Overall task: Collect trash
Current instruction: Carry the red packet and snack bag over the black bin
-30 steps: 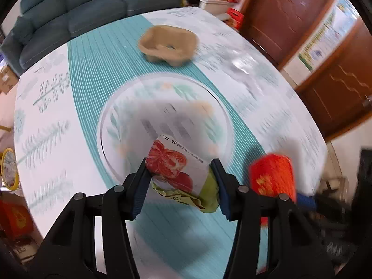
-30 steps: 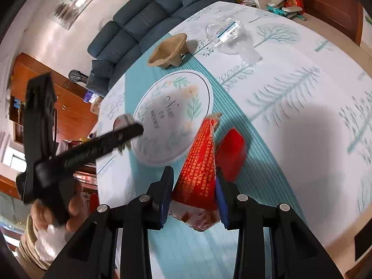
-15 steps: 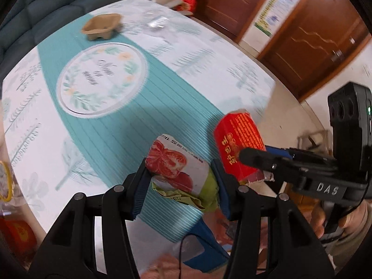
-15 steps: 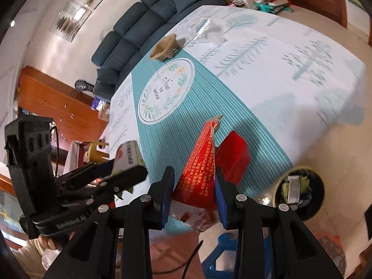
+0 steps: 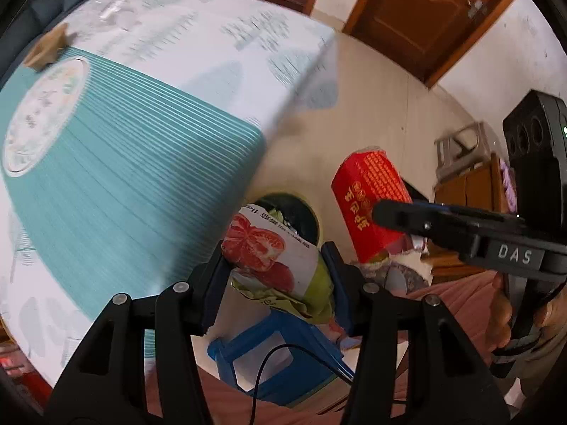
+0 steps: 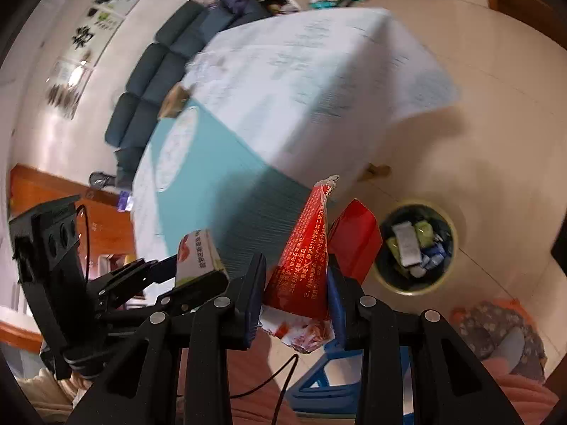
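Both grippers swung off table toward bin (image 6: 414,246); left gripper (image 5: 274,279) clamps tomato packet (image 5: 269,255), right gripper (image 6: 296,299) clamps red wrapper (image 6: 304,258).

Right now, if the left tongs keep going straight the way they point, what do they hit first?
Probably the trash bin on the floor: it sits right behind the tomato packet that the left tongs hold. Depth is unclear, though.

Your left gripper (image 5: 276,279) pts steeply down, jaws clamped on a tomato packet (image 5: 273,258). Right gripper (image 6: 296,295) angled down beside it, pinching a red wrapper (image 6: 301,258).
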The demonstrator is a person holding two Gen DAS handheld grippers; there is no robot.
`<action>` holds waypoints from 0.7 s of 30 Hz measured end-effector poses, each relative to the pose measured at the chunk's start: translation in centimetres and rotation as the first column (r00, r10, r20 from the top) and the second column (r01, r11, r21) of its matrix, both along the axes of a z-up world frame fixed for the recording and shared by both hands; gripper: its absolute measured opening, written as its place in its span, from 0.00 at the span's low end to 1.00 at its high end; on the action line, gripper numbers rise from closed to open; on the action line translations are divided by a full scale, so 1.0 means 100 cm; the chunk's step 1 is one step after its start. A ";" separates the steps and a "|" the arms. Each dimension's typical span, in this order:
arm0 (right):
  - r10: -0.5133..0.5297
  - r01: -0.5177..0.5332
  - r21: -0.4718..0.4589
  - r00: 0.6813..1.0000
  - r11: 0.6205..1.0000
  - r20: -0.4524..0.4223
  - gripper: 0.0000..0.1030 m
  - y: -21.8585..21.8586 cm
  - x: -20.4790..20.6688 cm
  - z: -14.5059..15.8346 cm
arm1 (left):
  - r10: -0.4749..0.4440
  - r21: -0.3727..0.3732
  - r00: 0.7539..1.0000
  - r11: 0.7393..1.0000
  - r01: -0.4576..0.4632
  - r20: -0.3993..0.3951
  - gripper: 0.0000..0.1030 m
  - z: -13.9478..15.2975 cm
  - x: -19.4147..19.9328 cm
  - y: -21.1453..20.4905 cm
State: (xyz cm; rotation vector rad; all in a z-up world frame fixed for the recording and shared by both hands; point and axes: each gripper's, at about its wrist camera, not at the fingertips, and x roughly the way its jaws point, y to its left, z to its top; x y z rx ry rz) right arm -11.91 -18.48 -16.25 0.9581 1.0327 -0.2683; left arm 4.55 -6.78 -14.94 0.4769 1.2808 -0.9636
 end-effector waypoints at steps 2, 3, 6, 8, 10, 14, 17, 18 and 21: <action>-0.024 0.024 0.011 1.000 1.000 -0.020 0.32 -0.009 -0.014 -0.017 | -0.022 0.017 1.000 1.000 0.022 0.001 0.47 -0.014 -0.011 -0.011; -0.032 0.032 0.012 0.999 0.999 -0.030 0.32 -0.012 -0.018 -0.024 | -0.034 0.027 0.999 0.999 0.033 0.009 0.47 -0.021 -0.017 -0.016; -0.054 0.057 0.033 0.996 0.998 -0.065 0.32 -0.025 -0.030 -0.051 | -0.060 0.051 0.998 0.997 0.059 0.008 0.47 -0.039 -0.029 -0.029; -0.060 0.063 0.040 0.994 0.997 -0.093 0.32 -0.033 -0.034 -0.070 | -0.070 0.065 0.997 0.995 0.071 -0.018 0.47 -0.054 -0.037 -0.039; -0.057 0.063 0.054 0.992 0.997 -0.116 0.32 -0.039 -0.036 -0.087 | -0.079 0.069 0.996 0.994 0.081 -0.034 0.47 -0.066 -0.043 -0.045; -0.050 0.065 0.078 0.983 0.995 -0.175 0.32 -0.049 -0.034 -0.127 | -0.106 0.087 0.992 0.990 0.112 -0.063 0.47 -0.092 -0.052 -0.063; -0.052 0.073 0.092 0.975 0.993 -0.217 0.32 -0.056 -0.031 -0.158 | -0.113 0.112 0.989 0.986 0.124 -0.093 0.47 -0.120 -0.054 -0.073; -0.053 0.077 0.096 0.972 0.992 -0.229 0.32 -0.058 -0.029 -0.166 | -0.116 0.115 0.988 0.985 0.127 -0.098 0.47 -0.126 -0.055 -0.076; -0.059 0.090 0.102 0.960 0.991 -0.274 0.32 -0.067 -0.023 -0.195 | -0.123 0.150 0.987 0.979 0.138 -0.105 0.47 -0.159 -0.051 -0.088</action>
